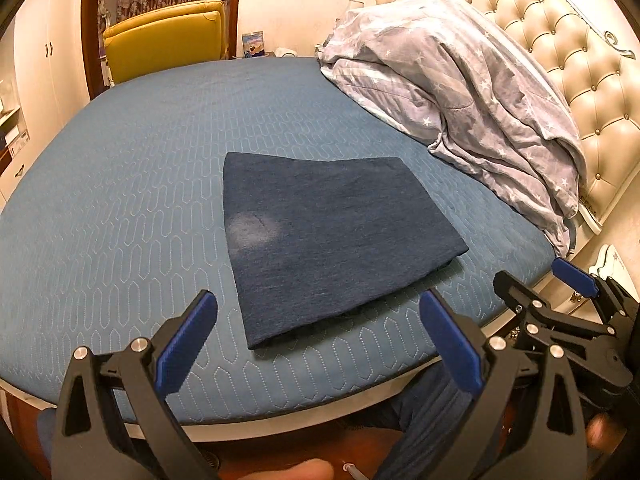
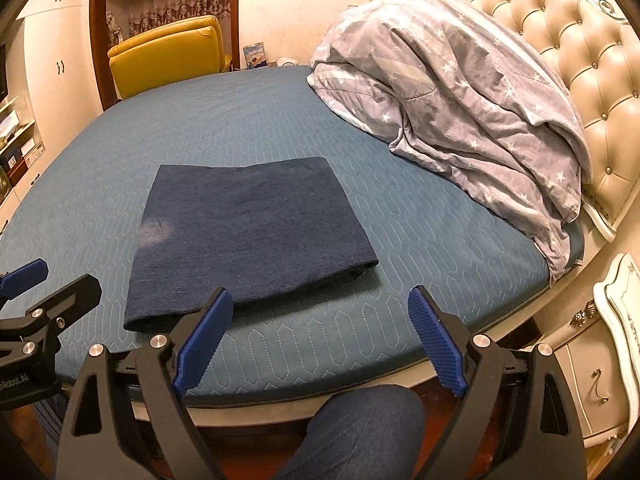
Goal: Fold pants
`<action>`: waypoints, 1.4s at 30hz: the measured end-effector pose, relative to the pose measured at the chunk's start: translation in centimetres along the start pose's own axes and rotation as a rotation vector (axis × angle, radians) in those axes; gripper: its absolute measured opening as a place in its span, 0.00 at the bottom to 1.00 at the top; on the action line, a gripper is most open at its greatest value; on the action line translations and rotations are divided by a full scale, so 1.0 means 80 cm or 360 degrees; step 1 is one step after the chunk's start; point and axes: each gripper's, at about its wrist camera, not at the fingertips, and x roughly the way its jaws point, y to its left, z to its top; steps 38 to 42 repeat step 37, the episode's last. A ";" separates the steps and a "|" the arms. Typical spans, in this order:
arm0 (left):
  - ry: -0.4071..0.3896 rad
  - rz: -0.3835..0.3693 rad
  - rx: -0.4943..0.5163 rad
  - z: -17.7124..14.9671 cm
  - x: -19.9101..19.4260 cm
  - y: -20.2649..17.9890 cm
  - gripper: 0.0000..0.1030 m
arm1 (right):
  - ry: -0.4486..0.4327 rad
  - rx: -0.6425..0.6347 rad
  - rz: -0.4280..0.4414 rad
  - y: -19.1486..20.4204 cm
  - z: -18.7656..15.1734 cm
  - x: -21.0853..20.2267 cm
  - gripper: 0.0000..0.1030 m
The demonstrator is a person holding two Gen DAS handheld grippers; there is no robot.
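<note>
The dark blue pants point(image 1: 332, 236) lie folded into a flat, neat square near the front edge of the bed point(image 1: 140, 184). The bed has a blue cover with a stitched pattern on it. There is a pale, faded spot on the left side of the pants. One folded edge faces the front, and the layers show a little at the right corner. The left gripper point(image 1: 318, 340) hangs in the air over the front edge of the bed, just in front of the pants. Its two blue pads are spread wide and hold nothing. The right gripper point(image 2: 320, 338) is beside it, also over the front edge, with its pads spread wide and nothing between them. Neither gripper touches the pants. A gray blanket with white stars point(image 2: 460, 96) is piled up at the far right of the bed, against a cream, puffy headboard point(image 2: 560, 32). A yellow chair point(image 1: 164, 40) stands behind the bed on the far side. A white nightstand point(image 2: 612, 344) is at the right, next to the bed. The person's leg in blue jeans point(image 2: 360, 432) shows below the bed edge.
</note>
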 end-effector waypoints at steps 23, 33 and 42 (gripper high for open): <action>-0.0003 0.0004 0.0001 -0.001 0.001 0.000 0.98 | 0.0008 0.0000 0.0006 0.001 -0.002 0.004 0.84; 0.0036 -0.0174 -0.0053 0.010 0.035 0.026 0.98 | 0.0032 0.0030 0.0001 0.000 -0.004 0.031 0.85; 0.0007 0.0028 -0.0226 0.018 0.059 0.139 0.99 | 0.0032 0.0137 0.0037 -0.020 0.007 0.058 0.85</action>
